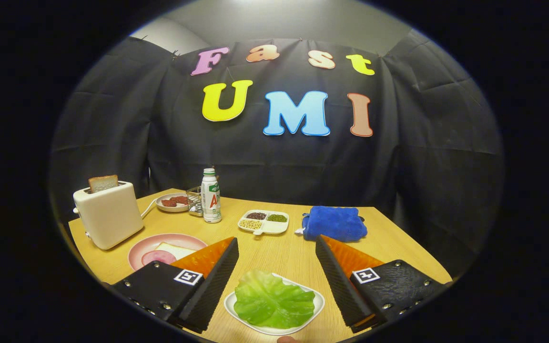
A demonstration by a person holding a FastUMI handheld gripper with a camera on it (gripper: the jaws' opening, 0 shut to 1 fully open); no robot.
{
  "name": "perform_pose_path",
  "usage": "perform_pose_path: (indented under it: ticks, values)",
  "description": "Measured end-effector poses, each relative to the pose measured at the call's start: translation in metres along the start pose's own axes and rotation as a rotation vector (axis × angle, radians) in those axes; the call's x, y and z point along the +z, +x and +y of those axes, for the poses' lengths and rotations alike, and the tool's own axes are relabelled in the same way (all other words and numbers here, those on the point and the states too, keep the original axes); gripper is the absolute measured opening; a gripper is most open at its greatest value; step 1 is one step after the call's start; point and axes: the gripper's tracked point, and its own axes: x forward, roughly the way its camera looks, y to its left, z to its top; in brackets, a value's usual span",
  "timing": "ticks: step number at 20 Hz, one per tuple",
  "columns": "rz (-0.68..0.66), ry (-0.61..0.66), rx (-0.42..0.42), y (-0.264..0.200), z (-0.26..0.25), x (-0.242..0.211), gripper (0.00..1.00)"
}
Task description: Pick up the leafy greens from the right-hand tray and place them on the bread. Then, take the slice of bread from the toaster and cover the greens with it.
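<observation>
Fingers spread wide on the gripper (277, 247), holding nothing; the leafy greens (273, 301) sit on their white tray (315, 312) right between them. Beyond the left finger, bread (175, 249) waits on the pink plate (142, 244), toaster (109, 214) behind.

The leafy greens (274, 301) are bright green on a white tray (316, 312). The toaster (108, 215) is cream. The towel (334, 223) is blue, the plate (142, 247) pink.

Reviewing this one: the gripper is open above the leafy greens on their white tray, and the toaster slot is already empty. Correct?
Not quite: the toaster is not empty; a slice of bread stands in its slot, as the gripper view shows. The rest holds: the gripper is open, with the leafy greens between its fingers on the white tray.
</observation>
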Motion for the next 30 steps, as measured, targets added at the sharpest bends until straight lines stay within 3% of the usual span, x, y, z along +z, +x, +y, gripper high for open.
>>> perform_pose_path:
  ticks: [6, 13, 24, 28, 30]
  values:
    - [0.04, -0.018, -0.025, 0.006, 0.0, -0.012, 0.99]
    - [0.232, -0.009, -0.017, 0.026, -0.003, -0.072, 0.99]
    - [0.446, 0.008, 0.056, 0.031, 0.004, -0.136, 1.0]
    - [0.451, 0.027, 0.092, 0.031, 0.007, -0.138, 0.93]
    - [0.454, 0.017, 0.092, 0.031, 0.009, -0.139, 0.77]
